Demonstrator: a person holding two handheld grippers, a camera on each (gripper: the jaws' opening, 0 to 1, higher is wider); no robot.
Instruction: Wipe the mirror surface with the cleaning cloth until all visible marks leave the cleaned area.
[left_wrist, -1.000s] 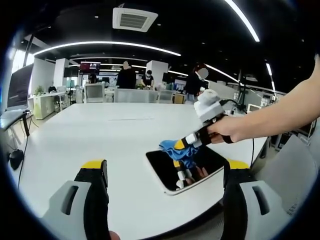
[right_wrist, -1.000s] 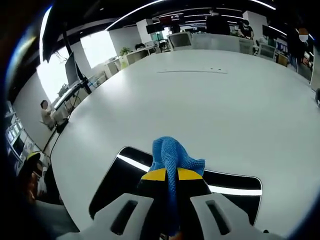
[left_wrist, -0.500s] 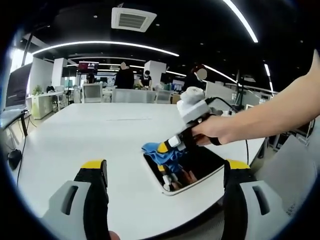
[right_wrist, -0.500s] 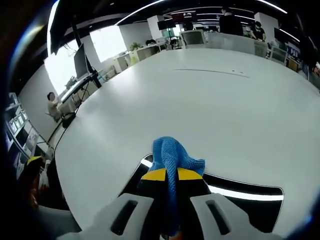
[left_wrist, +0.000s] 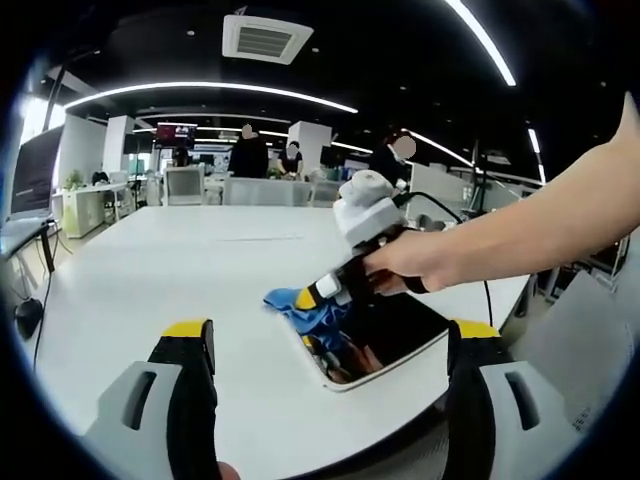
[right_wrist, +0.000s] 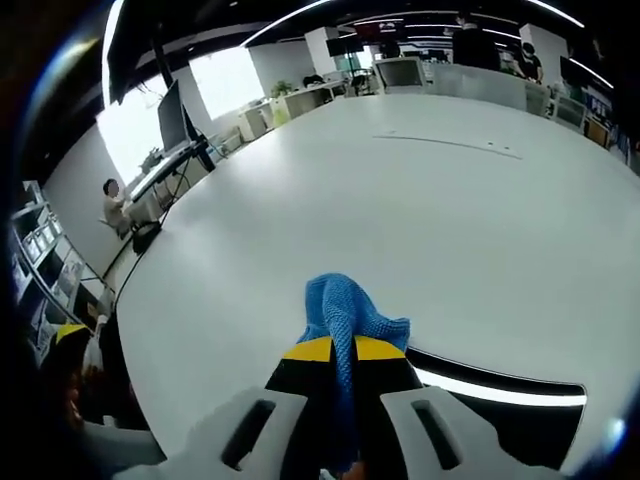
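Observation:
A dark rectangular mirror (left_wrist: 395, 325) lies flat on the white table (left_wrist: 180, 270), near its front right edge. My right gripper (left_wrist: 312, 296), held by a person's hand, is shut on a blue cleaning cloth (left_wrist: 300, 308) and presses it at the mirror's left end. In the right gripper view the cloth (right_wrist: 345, 315) sticks out between the closed yellow-tipped jaws of the right gripper (right_wrist: 341, 349), with the mirror (right_wrist: 480, 400) below and to the right. My left gripper (left_wrist: 330, 345) stands open in front of the mirror, holding nothing.
The white table (right_wrist: 420, 210) stretches wide beyond the mirror. Office chairs (left_wrist: 190, 185) and several people (left_wrist: 250, 155) stand at its far side. Desks and a seated person (right_wrist: 112, 205) are off to the left in the right gripper view.
My right gripper has slid the cloth leftward across the mirror, from its middle to its left end. The left gripper has stayed still and open.

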